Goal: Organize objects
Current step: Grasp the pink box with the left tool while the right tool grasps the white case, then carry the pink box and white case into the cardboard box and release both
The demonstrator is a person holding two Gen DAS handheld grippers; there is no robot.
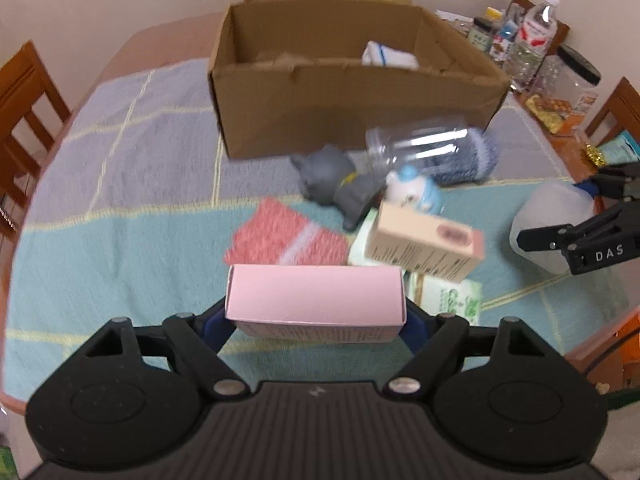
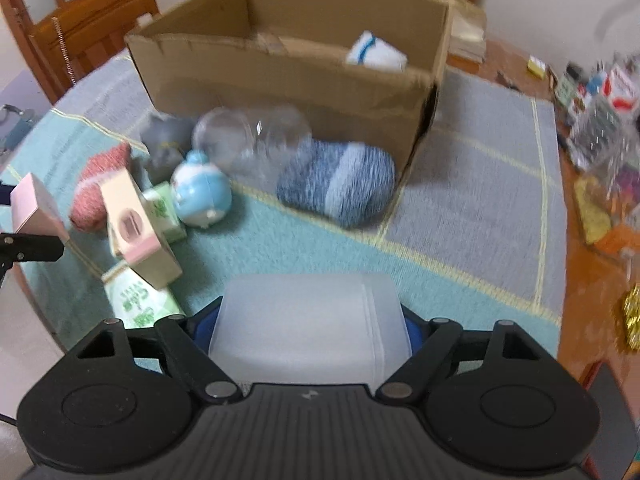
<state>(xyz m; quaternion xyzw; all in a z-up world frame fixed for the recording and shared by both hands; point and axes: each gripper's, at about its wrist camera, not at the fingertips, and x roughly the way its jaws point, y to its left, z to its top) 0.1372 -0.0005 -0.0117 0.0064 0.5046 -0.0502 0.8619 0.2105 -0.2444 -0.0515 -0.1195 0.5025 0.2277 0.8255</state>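
1. Left gripper, bottom centre of the left wrist view, pinches a pink box by its two ends; the box sits crosswise btwn the blue pads, clear of the cloth.
2. Right gripper, bottom centre of the right wrist view, is clamped on a frosted plastic tub, pads on both sides.
3. Cardboard box stands open at top centre on the checked tablecloth; a white cloth w/ blue stripe lies inside, toward its right.
4. Loose pile in front of the box, mid-frame: clear bottle on its side, grey toy, round blue-white toy, beige carton lying over green packets, red sock.
5. Blue sock lies against the box's front corner, touching the bottle.
6. Water bottles and jars crowd the upper right; wooden chairs ring the table.
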